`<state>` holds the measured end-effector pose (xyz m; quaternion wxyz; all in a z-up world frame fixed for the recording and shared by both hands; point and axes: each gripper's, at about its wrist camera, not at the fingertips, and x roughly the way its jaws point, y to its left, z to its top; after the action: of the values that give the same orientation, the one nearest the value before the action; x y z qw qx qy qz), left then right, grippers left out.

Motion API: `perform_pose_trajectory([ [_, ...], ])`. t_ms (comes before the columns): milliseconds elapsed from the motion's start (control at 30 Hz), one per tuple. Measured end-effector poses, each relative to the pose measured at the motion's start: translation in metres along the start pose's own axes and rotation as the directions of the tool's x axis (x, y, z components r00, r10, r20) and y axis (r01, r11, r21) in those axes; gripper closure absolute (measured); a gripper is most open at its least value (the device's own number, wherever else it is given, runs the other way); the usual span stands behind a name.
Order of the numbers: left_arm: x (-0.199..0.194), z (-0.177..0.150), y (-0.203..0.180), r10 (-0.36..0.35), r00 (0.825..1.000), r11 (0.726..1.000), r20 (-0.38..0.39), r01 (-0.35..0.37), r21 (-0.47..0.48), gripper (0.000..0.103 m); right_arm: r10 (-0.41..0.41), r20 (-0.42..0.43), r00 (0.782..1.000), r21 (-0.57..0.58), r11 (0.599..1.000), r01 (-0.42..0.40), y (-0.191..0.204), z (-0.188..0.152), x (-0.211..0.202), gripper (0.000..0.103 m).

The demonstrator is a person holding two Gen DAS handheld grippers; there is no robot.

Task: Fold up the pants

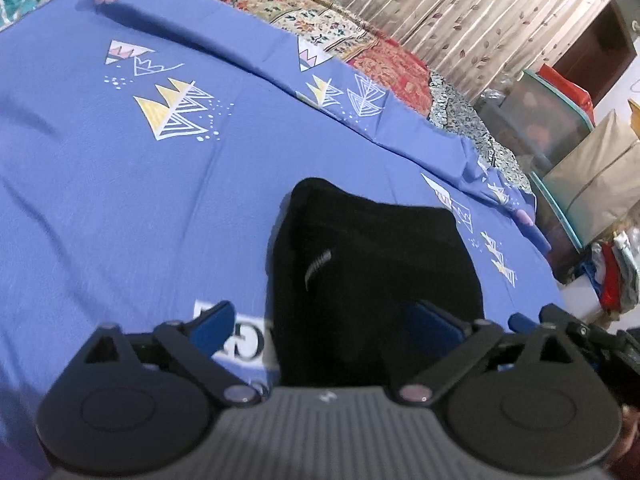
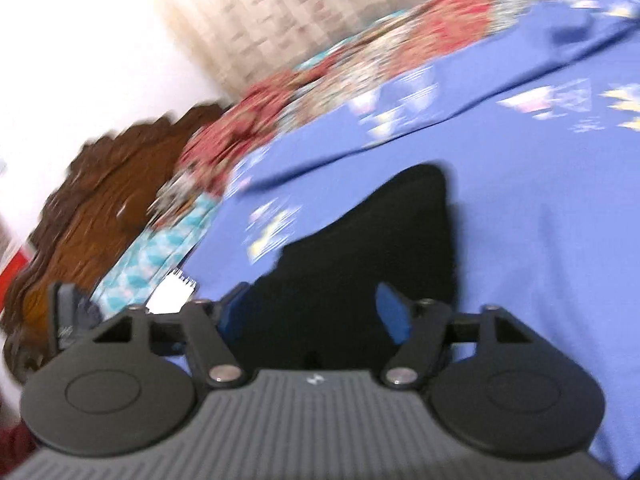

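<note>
The black pants (image 1: 372, 260) lie folded into a compact block on the blue bedsheet (image 1: 120, 200), with a small white logo on top. My left gripper (image 1: 324, 324) hovers over their near edge, open wide. One of its blue pads (image 1: 216, 320) is over the sheet and the other is over the dark cloth, with nothing pinched between them. In the blurred right wrist view the same pants (image 2: 384, 240) lie just ahead of my right gripper (image 2: 314, 312). That gripper is open too, its blue pads (image 2: 394, 312) apart above the fabric.
The bedsheet has triangle prints, and a patchwork quilt (image 1: 360, 44) runs along its far edge. Curtains (image 1: 460, 8), storage bins and bags (image 1: 560, 128) stand beyond the bed. A carved wooden headboard (image 2: 92, 208) and a teal pillow (image 2: 160, 248) show at the left of the right wrist view.
</note>
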<state>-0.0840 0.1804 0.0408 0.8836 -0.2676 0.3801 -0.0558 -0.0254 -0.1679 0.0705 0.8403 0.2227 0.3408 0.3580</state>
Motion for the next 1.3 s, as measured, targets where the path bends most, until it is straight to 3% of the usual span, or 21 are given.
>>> perform_pose_trajectory([
  [67, 0.012, 0.009, 0.003, -0.019, 0.999, 1.0, -0.026, 0.019, -0.012, 0.0, -0.041, 0.012, 0.999, 0.062, 0.997, 0.04, -0.017, 0.005, 0.001, 0.021],
  [200, 0.039, 0.015, 0.009, -0.017, 0.996, 0.999, -0.09, 0.015, -0.029, 0.0, -0.038, -0.034, 0.999, 0.135, 0.99, 0.042, -0.04, 0.008, 0.02, 0.018],
  [367, 0.07, 0.008, 0.01, -0.084, 0.984, 0.994, -0.157, 0.073, -0.077, 0.002, 0.004, -0.154, 0.988, 0.155, 0.988, 0.02, -0.054, 0.001, 0.066, 0.019],
  [400, 0.073, 0.006, 0.006, -0.093, 0.983, 0.993, -0.159, 0.081, -0.08, 0.011, 0.031, -0.174, 0.984, 0.175, 0.985, 0.0, -0.054, -0.001, 0.076, 0.023],
  [433, 0.075, 0.006, 0.001, -0.091, 0.983, 0.993, -0.159, 0.079, -0.084, 0.03, 0.055, -0.176, 0.983, 0.184, 0.983, -0.022, -0.052, -0.001, 0.081, 0.036],
  [467, 0.074, 0.007, -0.005, -0.051, 0.987, 0.996, -0.154, 0.039, -0.084, 0.041, 0.054, -0.171, 0.984, 0.188, 0.982, -0.021, -0.047, 0.002, 0.083, 0.048],
  [567, 0.067, 0.029, -0.03, -0.026, 0.991, 0.999, -0.131, 0.022, -0.031, 0.066, 0.075, -0.128, 0.989, 0.109, 0.992, -0.061, -0.025, 0.025, 0.077, 0.054],
  [700, 0.061, 0.079, -0.08, -0.026, 0.999, 0.987, 0.03, 0.021, 0.158, 0.066, 0.095, 0.043, 0.995, -0.1, 0.991, -0.09, 0.007, 0.074, 0.067, 0.054],
  [767, 0.075, 0.106, -0.098, -0.033, 0.995, 0.973, 0.099, 0.009, 0.231, 0.066, 0.093, 0.129, 0.987, -0.133, 0.988, -0.075, 0.007, 0.1, 0.069, 0.054],
  [867, 0.117, 0.138, -0.105, -0.007, 0.993, 0.969, 0.117, -0.023, 0.247, 0.065, 0.058, 0.188, 0.981, -0.128, 0.991, -0.034, -0.012, 0.133, 0.089, 0.053],
  [1000, 0.184, 0.158, -0.095, 0.112, 0.991, 0.964, 0.076, -0.127, 0.235, 0.067, -0.049, 0.145, 0.988, -0.049, 0.997, 0.057, -0.05, 0.15, 0.135, 0.053],
  [1100, 0.217, 0.152, -0.081, 0.206, 0.978, 0.954, 0.036, -0.209, 0.216, 0.068, -0.138, 0.076, 0.987, 0.026, 0.99, 0.137, -0.079, 0.142, 0.161, 0.053],
  [1167, 0.222, 0.145, -0.078, 0.228, 0.973, 0.945, 0.045, -0.232, 0.231, 0.059, -0.171, 0.074, 0.983, 0.076, 0.983, 0.166, -0.09, 0.136, 0.163, 0.05],
  [1233, 0.219, 0.141, -0.082, 0.249, 0.967, 0.936, 0.048, -0.253, 0.244, 0.057, -0.176, 0.064, 0.982, 0.113, 0.979, 0.168, -0.091, 0.133, 0.156, 0.043],
  [1300, 0.211, 0.139, -0.089, 0.267, 0.962, 0.926, 0.053, -0.272, 0.261, 0.055, -0.228, 0.062, 0.972, 0.095, 0.971, 0.222, -0.08, 0.13, 0.145, 0.039],
])
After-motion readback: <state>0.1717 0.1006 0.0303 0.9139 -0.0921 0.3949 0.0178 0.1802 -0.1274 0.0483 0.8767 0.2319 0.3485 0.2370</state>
